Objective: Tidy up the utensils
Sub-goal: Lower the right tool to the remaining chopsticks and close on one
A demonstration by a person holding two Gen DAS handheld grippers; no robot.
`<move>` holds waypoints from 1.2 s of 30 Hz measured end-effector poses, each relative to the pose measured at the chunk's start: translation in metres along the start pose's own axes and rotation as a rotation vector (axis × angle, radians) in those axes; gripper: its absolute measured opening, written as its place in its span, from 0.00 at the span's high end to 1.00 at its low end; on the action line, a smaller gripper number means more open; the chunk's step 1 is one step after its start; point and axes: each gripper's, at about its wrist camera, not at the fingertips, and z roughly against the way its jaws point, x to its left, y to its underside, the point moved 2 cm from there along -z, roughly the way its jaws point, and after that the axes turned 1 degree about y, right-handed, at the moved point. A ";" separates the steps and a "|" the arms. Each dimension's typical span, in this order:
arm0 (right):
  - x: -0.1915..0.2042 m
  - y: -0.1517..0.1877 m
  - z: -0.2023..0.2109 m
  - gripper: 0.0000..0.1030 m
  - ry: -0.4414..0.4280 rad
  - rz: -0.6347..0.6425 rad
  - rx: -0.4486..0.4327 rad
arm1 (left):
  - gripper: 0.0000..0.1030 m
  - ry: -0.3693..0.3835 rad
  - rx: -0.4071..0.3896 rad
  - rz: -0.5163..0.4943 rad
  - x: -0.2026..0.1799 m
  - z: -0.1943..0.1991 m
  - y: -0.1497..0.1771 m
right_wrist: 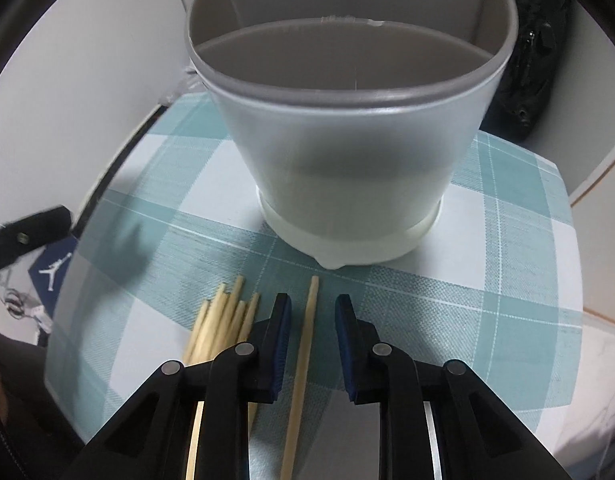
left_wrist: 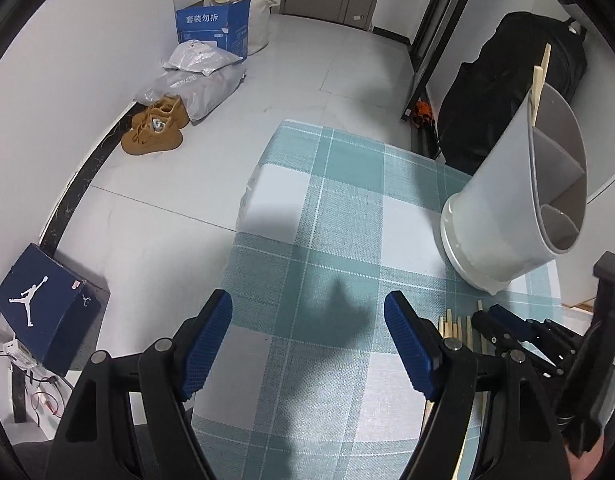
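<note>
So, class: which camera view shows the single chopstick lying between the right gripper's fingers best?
The right wrist view: the single chopstick runs clearly between the right gripper fingers, apart from the chopstick bundle. The left wrist view shows only chopstick ends beside that gripper; this one cannot be picked out.

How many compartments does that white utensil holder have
3. The utensil holder has one wide curved compartment across the front and two smaller ones behind it, back left and back right. Two chopsticks stand in one of the back compartments.
</note>
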 end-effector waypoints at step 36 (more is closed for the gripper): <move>-0.063 0.017 0.086 0.96 -0.296 -0.353 -0.196 | 0.27 0.061 0.181 -0.317 -0.060 -0.038 0.047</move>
